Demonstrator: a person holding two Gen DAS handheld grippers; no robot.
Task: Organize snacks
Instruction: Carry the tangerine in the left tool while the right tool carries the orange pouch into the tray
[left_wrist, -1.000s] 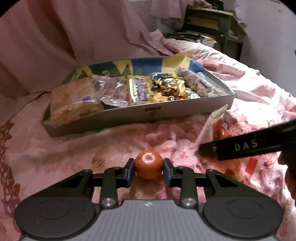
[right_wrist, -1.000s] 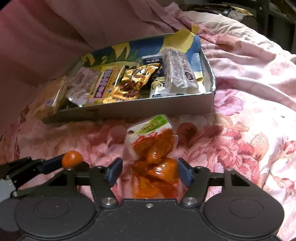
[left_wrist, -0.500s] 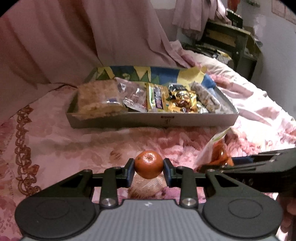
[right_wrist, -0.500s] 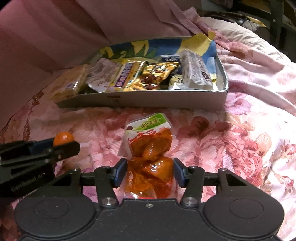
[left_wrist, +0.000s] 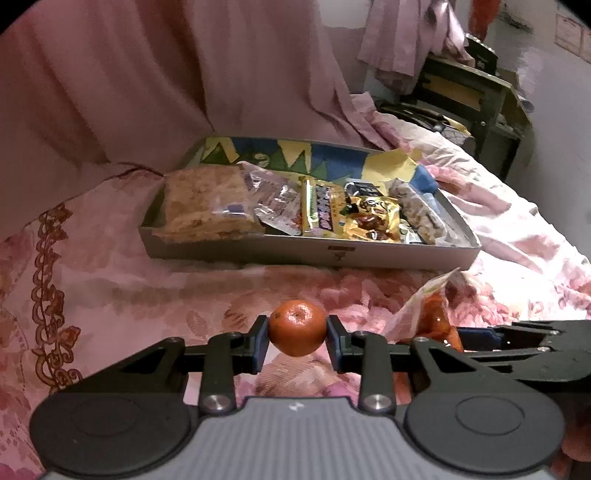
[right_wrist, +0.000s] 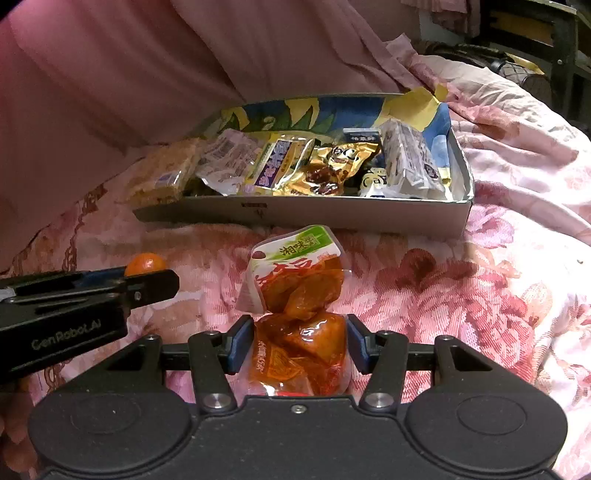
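My left gripper (left_wrist: 297, 341) is shut on a small orange mandarin (left_wrist: 297, 326) and holds it above the flowered bedspread, in front of the grey snack box (left_wrist: 332, 254). The mandarin also shows in the right wrist view (right_wrist: 145, 264). My right gripper (right_wrist: 300, 343) is shut on an orange snack pouch (right_wrist: 299, 325) with a green and white top, lifted above the bedspread. The pouch also shows in the left wrist view (left_wrist: 428, 314). The box (right_wrist: 295, 214) holds several packets side by side.
A pink flowered bedspread (right_wrist: 461, 295) covers the surface. A pink curtain (left_wrist: 184, 74) hangs behind the box. A dark desk (left_wrist: 476, 96) stands at the far right. The left gripper's body (right_wrist: 74, 306) sits left of the pouch.
Both grippers have risen and drawn back from the box with their loads. The right gripper has closed on the pouch and lifted it off the bedspread.
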